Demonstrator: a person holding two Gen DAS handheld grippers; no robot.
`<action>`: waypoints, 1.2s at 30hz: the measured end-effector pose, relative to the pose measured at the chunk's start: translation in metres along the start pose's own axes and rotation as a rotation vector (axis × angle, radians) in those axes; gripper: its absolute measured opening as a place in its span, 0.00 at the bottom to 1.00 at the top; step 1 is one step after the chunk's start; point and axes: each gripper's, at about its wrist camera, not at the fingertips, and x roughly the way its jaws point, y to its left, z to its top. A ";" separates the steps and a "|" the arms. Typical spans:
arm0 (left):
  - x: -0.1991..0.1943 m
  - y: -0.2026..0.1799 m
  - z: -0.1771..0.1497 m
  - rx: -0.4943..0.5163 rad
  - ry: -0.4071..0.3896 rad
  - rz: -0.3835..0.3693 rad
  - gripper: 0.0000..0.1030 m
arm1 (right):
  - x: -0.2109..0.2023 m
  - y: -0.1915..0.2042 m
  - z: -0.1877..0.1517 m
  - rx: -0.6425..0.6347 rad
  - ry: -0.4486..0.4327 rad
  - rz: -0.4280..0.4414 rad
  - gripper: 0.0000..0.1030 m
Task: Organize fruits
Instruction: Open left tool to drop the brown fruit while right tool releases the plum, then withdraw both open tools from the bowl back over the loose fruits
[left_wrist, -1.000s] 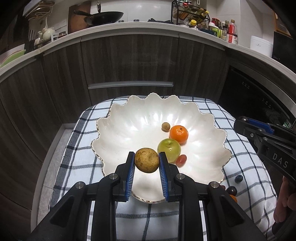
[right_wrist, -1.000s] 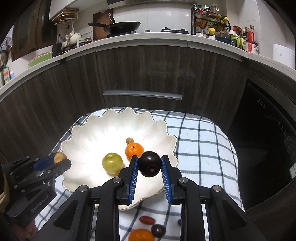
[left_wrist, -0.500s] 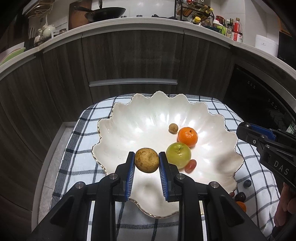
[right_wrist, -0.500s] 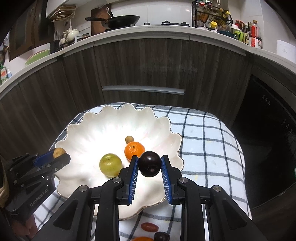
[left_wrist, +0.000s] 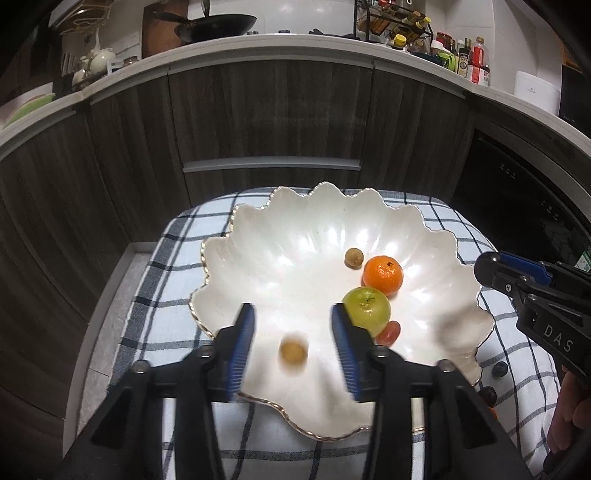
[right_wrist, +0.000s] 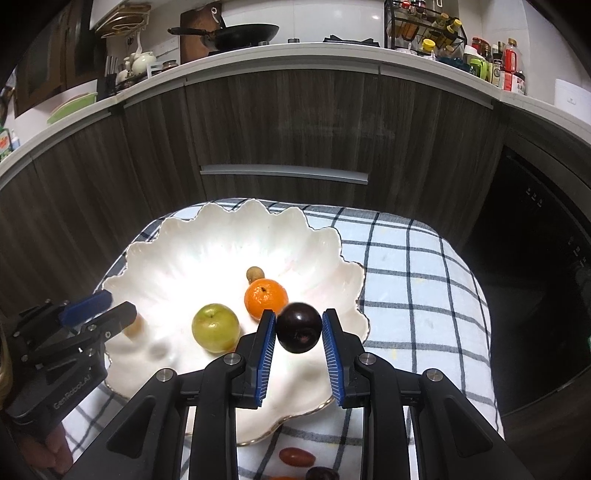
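Tan and blurred, the small round fruit (left_wrist: 292, 352) sits low in the left wrist frame between the spread jaws of the left claw (left_wrist: 291, 347), loose over the white scalloped bowl (left_wrist: 295, 258), which I judge is where the fruit belongs. The right claw (right_wrist: 298, 328) brackets a dark plum (right_wrist: 298, 327) above the bowl's near right rim; whether it pinches I cannot tell. Open room lies in the bowl's left half, away from the green apple (right_wrist: 215, 327) and orange (right_wrist: 266, 298).

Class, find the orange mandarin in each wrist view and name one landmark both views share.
Left wrist view: orange mandarin right of centre in the white bowl, behind the green fruit.
Right wrist view: mandarin near centre, just beyond the right tool.
Shared landmark: small brown fruit beside it.
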 end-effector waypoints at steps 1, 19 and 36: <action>-0.001 0.000 0.000 -0.001 -0.004 0.003 0.52 | 0.000 0.000 0.000 0.001 0.001 -0.002 0.27; -0.023 -0.003 0.002 -0.016 -0.038 0.029 0.85 | -0.026 -0.010 0.000 0.031 -0.048 -0.063 0.75; -0.054 -0.031 0.002 0.012 -0.078 0.015 0.89 | -0.061 -0.034 -0.006 0.057 -0.089 -0.096 0.75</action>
